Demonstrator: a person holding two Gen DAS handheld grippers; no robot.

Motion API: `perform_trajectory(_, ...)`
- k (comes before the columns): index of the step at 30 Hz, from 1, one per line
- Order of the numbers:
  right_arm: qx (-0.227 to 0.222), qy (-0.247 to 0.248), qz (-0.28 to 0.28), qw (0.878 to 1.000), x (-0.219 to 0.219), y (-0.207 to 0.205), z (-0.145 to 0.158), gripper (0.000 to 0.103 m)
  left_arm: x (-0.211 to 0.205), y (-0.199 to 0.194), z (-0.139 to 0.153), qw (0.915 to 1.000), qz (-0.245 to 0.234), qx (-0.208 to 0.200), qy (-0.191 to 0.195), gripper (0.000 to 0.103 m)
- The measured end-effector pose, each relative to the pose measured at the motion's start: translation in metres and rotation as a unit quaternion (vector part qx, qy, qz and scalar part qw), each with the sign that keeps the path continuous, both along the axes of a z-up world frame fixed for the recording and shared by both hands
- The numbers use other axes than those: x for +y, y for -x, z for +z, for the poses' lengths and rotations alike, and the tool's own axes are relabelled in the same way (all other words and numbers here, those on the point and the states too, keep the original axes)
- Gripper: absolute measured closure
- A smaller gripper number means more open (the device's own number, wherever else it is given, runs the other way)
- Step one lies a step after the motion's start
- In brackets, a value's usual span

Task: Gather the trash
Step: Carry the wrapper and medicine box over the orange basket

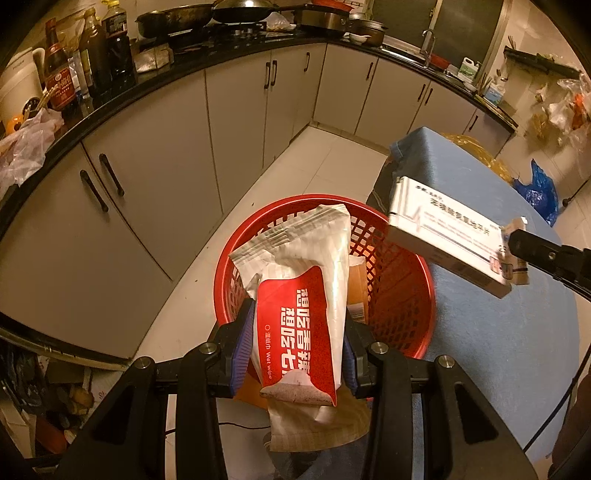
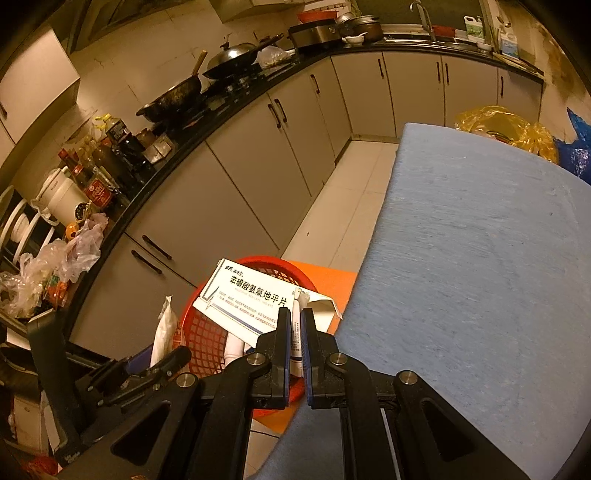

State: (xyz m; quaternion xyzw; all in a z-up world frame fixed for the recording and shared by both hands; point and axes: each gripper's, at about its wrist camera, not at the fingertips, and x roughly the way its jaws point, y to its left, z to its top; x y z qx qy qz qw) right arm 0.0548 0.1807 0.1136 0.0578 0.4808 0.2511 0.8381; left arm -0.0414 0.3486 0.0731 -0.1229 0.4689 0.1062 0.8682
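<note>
Wipes packet [image 1: 306,317] pinched in left gripper [image 1: 297,354] above basket [image 1: 399,295]; right gripper [image 2: 295,332] pinching tilted box [image 2: 245,301].

Warm, dim amber light is tinting both views; glare is flaring on the round steel wok lid [image 1: 243,3], the curved black countertop edge [image 1: 147,92] is bowing under fisheye distortion, and dark vignetting is closing the corners

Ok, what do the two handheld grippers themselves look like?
Both match: the left gripper and right gripper have matte black angular linkage arms with cut-out windows, silver round pivot bolts and blue ribbed pads lining the black fingers. A thin black cable trails under the left one. No sleeves show.
</note>
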Motion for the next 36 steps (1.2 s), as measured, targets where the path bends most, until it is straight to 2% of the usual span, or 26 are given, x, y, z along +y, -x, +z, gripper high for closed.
perform_trajectory(13,0.003,0.026,0.004,1.000,0.025,-0.022,-0.012,0.097,0.011,-0.008,-0.007,0.9999,0.003,0.010,0.005,0.064)
perform_trajectory(36,0.010,0.031,0.003,0.999,0.039,-0.036,-0.016,0.097,0.009,-0.019,-0.011,0.9999,-0.006,0.013,0.009,0.063)
